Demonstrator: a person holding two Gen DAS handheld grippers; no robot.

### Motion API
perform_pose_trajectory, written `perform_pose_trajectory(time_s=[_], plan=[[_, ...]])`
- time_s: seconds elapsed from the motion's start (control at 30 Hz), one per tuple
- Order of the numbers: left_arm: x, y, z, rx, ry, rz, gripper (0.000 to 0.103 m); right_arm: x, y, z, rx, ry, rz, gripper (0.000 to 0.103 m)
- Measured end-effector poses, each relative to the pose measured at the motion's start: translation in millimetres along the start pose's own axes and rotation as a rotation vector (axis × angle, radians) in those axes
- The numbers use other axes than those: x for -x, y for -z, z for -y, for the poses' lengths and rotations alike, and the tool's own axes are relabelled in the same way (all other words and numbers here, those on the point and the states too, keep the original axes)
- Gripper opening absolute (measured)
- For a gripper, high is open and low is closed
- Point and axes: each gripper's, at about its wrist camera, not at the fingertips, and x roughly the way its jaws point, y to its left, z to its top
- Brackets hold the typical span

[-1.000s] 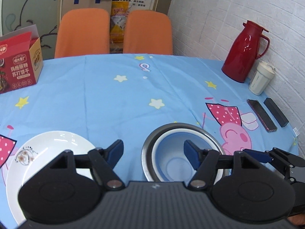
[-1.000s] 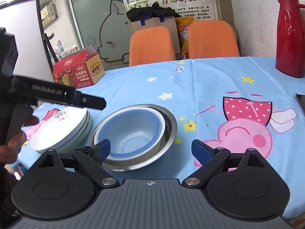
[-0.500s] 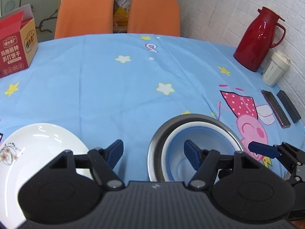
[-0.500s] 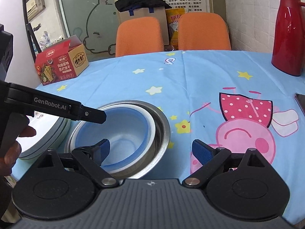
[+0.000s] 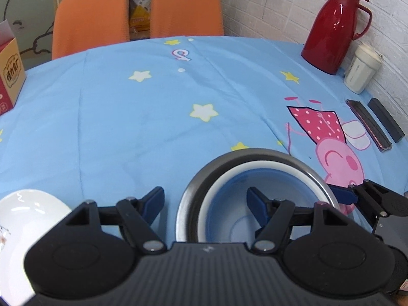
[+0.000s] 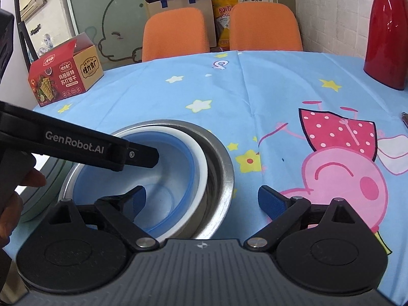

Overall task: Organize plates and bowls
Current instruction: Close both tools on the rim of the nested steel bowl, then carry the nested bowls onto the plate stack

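A steel bowl [image 5: 255,154] holds a white bowl [image 5: 257,166] and a blue bowl [image 5: 229,211] nested inside it, on the blue tablecloth. My left gripper [image 5: 205,202] is open and straddles the stack's left rim, one finger outside, one over the blue bowl. My right gripper [image 6: 201,199] is open and straddles the steel bowl's [image 6: 221,163] right rim, its left finger over the blue bowl [image 6: 178,168]. A stack of white plates [image 5: 28,216] lies at the lower left; its edge shows in the right wrist view [image 6: 40,193].
A red thermos [image 5: 334,25] and a white cup [image 5: 362,68] stand at the right by the brick wall, with a phone [image 5: 368,125] and a dark bar [image 5: 386,119] nearby. A red cracker box [image 6: 66,74] sits at the left. Two orange chairs [image 5: 137,12] stand behind the table.
Both grippers have moved in over the bowl stack from either side. The plates have slid toward the left edge of both views. Both stay open.
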Motion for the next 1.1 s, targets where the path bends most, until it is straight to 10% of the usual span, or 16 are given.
perform_pose_trajectory(time_s=[0.63, 0.73, 1.1], plan=[[-4, 6, -1, -0.085, 0.063, -0.069, 0.07, 10, 7, -2, -0.033, 0.022, 0.027, 0.103], [-4, 5, 2, -0.078, 0.061, -0.067, 0.059, 9, 6, -9, -0.007, -0.011, 0.03, 0.068], [10, -23, 17, -0.016, 0.096, -0.029, 0.053, 26, -11, -11, 0.017, 0.052, 0.085, 0.074]])
